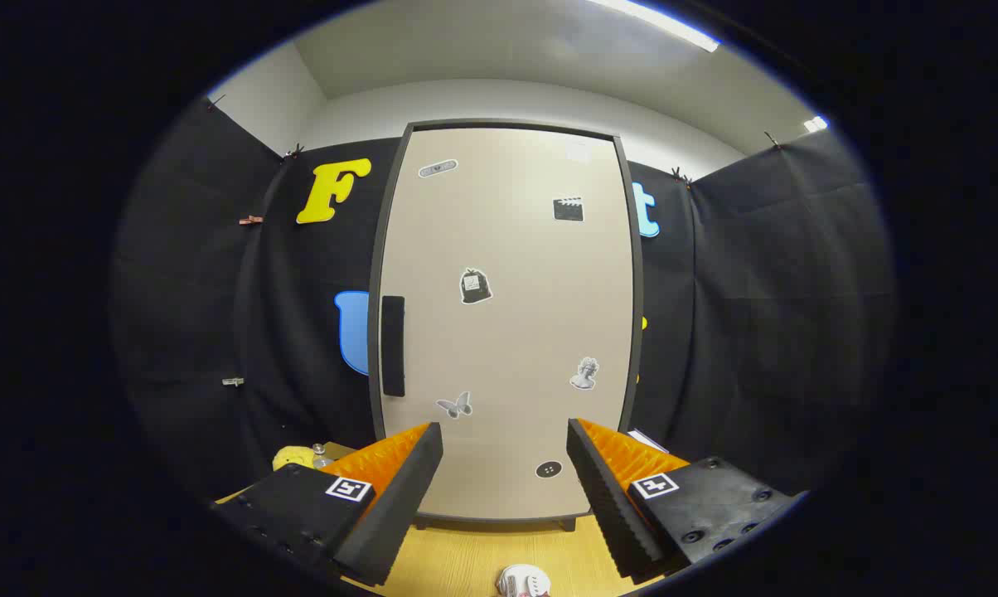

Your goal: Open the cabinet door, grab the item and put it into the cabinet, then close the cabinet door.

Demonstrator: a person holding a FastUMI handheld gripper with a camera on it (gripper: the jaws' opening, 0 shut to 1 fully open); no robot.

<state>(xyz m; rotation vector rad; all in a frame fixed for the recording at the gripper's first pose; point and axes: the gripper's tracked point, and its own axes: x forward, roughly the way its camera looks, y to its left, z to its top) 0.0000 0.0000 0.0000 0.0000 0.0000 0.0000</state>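
Observation:
A tall beige cabinet stands on the wooden table straight ahead of my fingers. Its door is closed and carries several small stickers. A dark vertical handle sits on the door's left edge, above and ahead of my left finger. My gripper is open, with nothing between its fingers, pointed at the lower part of the door. A small white and red item lies on the table below and between the fingers. A yellow object lies left of the cabinet's base, partly hidden by the left finger.
The wooden table runs under the cabinet and the fingers. Black cloth walls close in the booth to the left, right and behind the cabinet. A flat white thing peeks out right of the cabinet's base.

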